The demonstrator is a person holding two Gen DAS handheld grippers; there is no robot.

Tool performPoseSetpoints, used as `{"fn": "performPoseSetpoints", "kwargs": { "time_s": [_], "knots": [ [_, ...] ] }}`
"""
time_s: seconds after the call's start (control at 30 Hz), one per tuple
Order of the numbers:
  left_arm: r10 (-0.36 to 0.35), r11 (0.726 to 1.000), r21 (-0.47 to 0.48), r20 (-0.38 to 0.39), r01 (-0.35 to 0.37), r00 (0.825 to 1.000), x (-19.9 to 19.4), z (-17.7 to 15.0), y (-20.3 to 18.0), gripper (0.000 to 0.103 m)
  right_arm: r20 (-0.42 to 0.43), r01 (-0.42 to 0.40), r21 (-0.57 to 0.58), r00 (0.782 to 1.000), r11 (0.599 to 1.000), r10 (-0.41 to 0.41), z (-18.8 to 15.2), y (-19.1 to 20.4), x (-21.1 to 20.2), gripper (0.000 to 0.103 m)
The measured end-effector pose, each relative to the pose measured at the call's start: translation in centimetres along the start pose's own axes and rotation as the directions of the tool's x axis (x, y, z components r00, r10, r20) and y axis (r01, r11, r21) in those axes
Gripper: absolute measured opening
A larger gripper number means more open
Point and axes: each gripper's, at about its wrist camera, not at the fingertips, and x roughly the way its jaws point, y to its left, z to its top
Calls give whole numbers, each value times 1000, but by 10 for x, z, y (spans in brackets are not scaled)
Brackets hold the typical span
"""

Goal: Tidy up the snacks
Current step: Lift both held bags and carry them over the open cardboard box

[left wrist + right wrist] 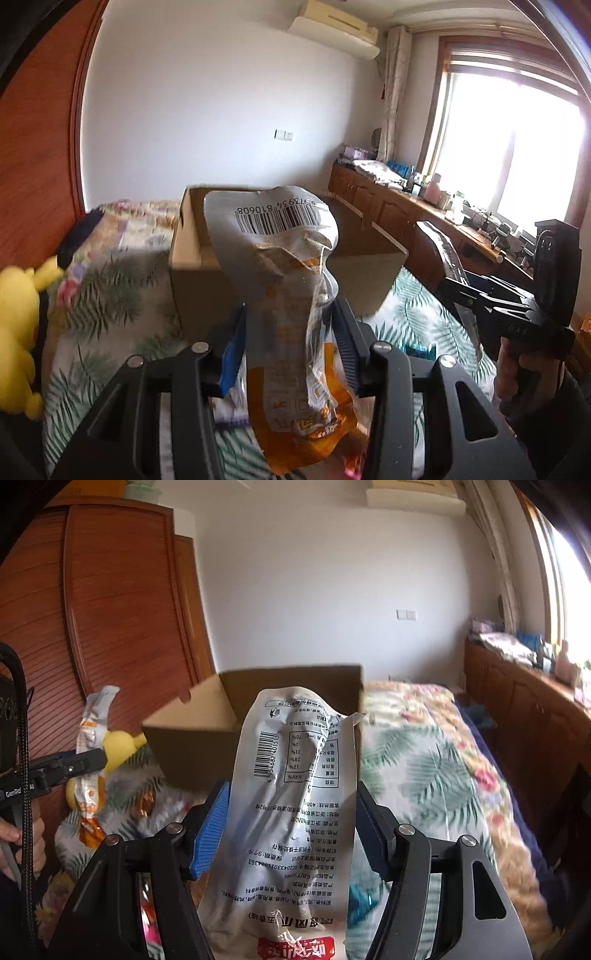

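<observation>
You're mid-carry: left gripper pinches the orange packet, right gripper the silver packet; release both over the cardboard box at twelve o'clock.

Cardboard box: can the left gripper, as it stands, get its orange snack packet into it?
Probably yes. The cardboard box stands open just ahead of the left gripper, which is shut on the orange snack packet; nothing visible lies between.
</observation>
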Motion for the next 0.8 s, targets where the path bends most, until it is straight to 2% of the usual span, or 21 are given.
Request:
{"fn": "performPoseSetpoints", "kwargs": {
  "time_s": [0.33, 0.67, 0.8],
  "knots": [
    [-5, 998, 67, 42, 2, 999, 37, 69, 3, 44, 34, -20, -83, 999, 996, 23, 61, 7, 49, 67],
    [10, 997, 77, 28, -12, 1000, 91, 109, 25, 44, 21, -12, -112, 1000, 994, 14, 84, -2, 107, 67],
    [26, 996, 90, 20, -28, 999, 111, 120, 28, 44, 22, 26, -129, 999, 991, -23, 92, -2, 128, 67]
  ]
}}
